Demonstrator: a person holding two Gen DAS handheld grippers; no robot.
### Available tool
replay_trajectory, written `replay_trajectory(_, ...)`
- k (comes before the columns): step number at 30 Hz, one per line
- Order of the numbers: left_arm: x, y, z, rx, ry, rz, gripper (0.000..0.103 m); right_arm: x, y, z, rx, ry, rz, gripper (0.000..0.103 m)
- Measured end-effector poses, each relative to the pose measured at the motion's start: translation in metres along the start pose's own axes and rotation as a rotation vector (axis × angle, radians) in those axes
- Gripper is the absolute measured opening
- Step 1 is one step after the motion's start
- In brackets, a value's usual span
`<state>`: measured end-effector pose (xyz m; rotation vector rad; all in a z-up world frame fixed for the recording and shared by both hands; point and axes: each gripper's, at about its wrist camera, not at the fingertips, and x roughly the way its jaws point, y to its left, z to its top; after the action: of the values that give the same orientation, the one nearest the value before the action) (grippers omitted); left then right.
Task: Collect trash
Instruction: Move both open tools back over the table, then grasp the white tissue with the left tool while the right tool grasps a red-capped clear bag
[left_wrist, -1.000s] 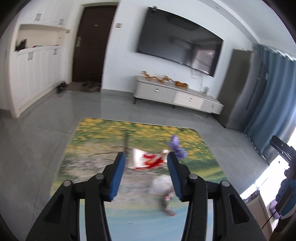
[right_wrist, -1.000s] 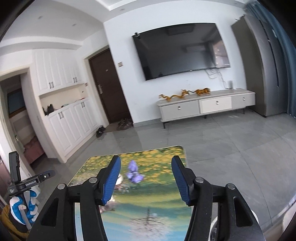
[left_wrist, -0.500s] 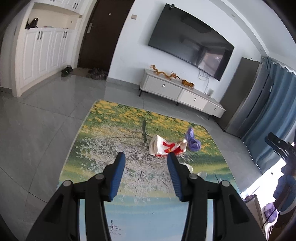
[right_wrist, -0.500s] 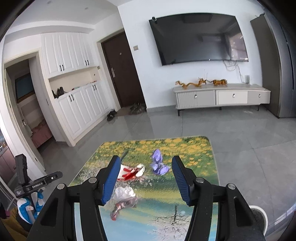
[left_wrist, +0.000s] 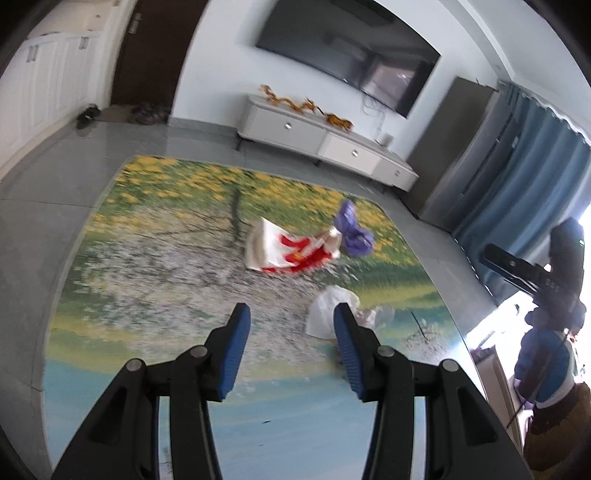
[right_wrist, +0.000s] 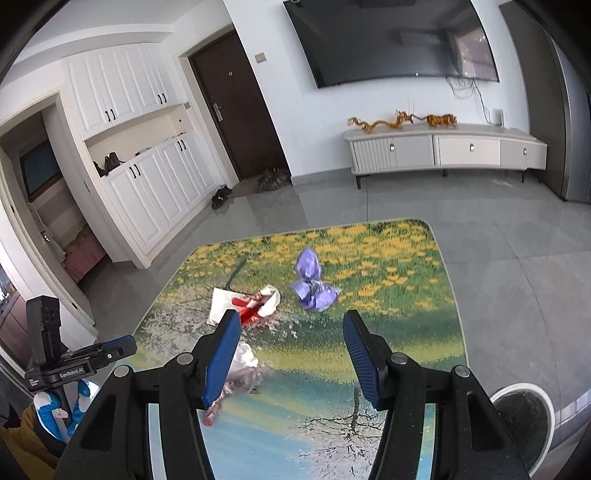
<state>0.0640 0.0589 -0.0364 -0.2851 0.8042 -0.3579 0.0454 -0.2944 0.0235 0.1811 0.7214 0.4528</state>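
Note:
Three pieces of trash lie on a table with a landscape print (left_wrist: 155, 258) (right_wrist: 406, 295). A white and red wrapper (left_wrist: 288, 251) (right_wrist: 247, 302) is in the middle. A crumpled purple wrapper (left_wrist: 352, 232) (right_wrist: 312, 284) lies just right of it. A white and clear plastic bag (left_wrist: 325, 314) (right_wrist: 243, 365) lies nearer, partly hidden behind fingers. My left gripper (left_wrist: 291, 328) is open and empty above the table, short of the trash. My right gripper (right_wrist: 291, 334) is open and empty above the table, with the purple wrapper ahead.
A round white bin (right_wrist: 524, 413) stands at the table's right front corner. A white TV cabinet (right_wrist: 443, 151) and a wall TV (right_wrist: 391, 40) are at the back. Grey tiled floor surrounds the table. The other gripper shows at each view's edge (left_wrist: 546, 280) (right_wrist: 70, 362).
Both grippers have tilted down and moved closer to the table, so the trash looms larger. Both stay open. The trash has not moved.

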Motion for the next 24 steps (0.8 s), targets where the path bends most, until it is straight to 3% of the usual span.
replay_trajectory(3,0.019,-0.012,0.002,0.048,0.051,-0.030,0.045,0.011,-0.005,-0.003,0.007,0.027,0.005,0.055)
replay_trajectory(6,0.037,-0.020,0.004,0.080,0.090,-0.048,0.055,0.025,-0.009,-0.005,0.005,0.054,0.010,0.055)
replay_trajectory(16,0.097,-0.031,0.010,0.118,0.193,-0.106,0.055,0.085,-0.009,0.008,-0.062,0.147,0.019,0.056)
replay_trajectory(24,0.122,-0.027,0.010,0.111,0.222,-0.113,0.054,0.111,0.009,-0.013,-0.092,0.243,0.135,0.056)
